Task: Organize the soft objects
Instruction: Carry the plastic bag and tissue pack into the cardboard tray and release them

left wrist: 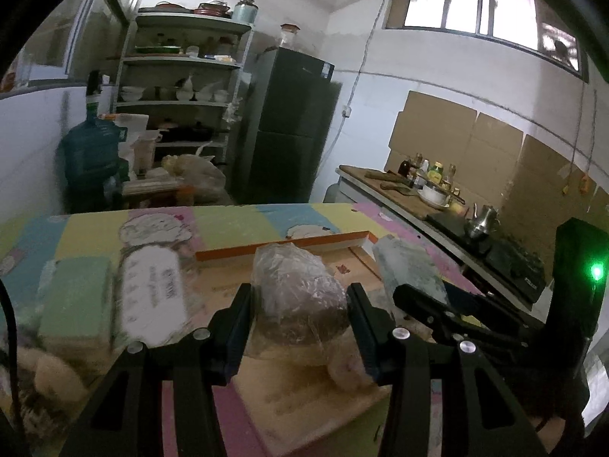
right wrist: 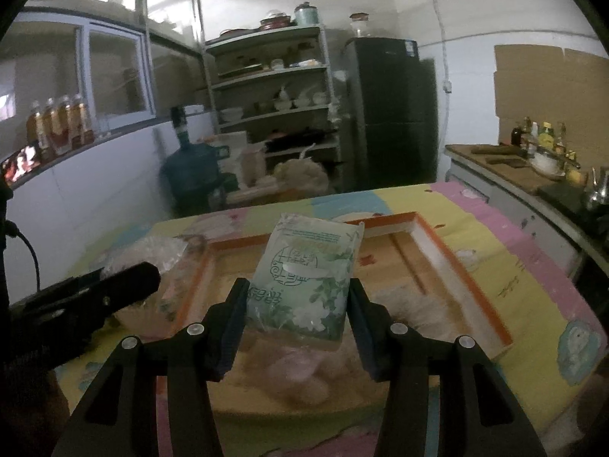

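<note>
A plastic-wrapped bundle (left wrist: 300, 297) is held in the left gripper (left wrist: 300, 327) jaws, a tissue pack (right wrist: 308, 278) in the right gripper (right wrist: 297, 323) jaws. Both are carried above the orange-rimmed tray (right wrist: 472, 266); lowering and release there are judged next.

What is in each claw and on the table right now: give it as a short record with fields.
left claw: shut on a clear plastic bag holding something brown
right claw: shut on a green tissue pack with a flower print
tray: shallow orange-edged tray below both held items
table cover: pastel patchwork cloth
beside tray: green pack and white pack, side by side left of the tray in the left wrist view
in tray: pale fluffy items, too blurred to name
</note>
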`<state>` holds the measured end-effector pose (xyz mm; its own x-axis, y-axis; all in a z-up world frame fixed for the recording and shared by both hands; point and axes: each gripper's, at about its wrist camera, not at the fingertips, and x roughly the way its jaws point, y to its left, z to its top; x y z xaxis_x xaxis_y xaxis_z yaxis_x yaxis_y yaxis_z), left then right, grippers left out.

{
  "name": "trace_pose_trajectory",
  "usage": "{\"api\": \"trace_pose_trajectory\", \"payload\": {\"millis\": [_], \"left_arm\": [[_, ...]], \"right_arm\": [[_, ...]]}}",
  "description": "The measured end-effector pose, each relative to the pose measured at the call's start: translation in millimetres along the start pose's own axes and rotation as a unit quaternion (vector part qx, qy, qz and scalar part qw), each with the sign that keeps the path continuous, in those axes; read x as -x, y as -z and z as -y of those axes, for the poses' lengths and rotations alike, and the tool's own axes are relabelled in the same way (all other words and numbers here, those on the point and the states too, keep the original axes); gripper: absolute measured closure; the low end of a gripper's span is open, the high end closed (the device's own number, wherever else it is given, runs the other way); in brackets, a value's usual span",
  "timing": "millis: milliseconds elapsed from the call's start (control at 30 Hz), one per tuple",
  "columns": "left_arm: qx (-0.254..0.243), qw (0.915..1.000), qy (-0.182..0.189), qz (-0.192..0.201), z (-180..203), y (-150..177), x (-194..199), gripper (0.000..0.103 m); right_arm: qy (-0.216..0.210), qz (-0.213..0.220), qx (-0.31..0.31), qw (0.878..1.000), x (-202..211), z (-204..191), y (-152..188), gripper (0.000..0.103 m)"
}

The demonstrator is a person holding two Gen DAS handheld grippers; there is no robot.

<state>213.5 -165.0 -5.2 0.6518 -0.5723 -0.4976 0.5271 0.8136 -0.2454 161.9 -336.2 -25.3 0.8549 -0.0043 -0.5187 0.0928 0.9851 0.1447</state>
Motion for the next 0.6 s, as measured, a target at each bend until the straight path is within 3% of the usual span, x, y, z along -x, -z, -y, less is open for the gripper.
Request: {"api": "trace_pose_trajectory", "payload": {"millis": [300, 600], "left_arm": [[-0.002, 0.9997, 0.004, -0.025, 20.0, -20.7, -56.3, 0.053], [0.017, 0.9963, 0.011, -0.084, 24.7, -24.0, -113.9, 0.053]], "right_arm": [[0.010, -0.010, 0.002, 1.000, -25.7, 41.4, -16.2, 0.051], [-0.014, -0.064, 0.008, 0.998, -65.7, 76.1, -27.4, 0.051]]}}
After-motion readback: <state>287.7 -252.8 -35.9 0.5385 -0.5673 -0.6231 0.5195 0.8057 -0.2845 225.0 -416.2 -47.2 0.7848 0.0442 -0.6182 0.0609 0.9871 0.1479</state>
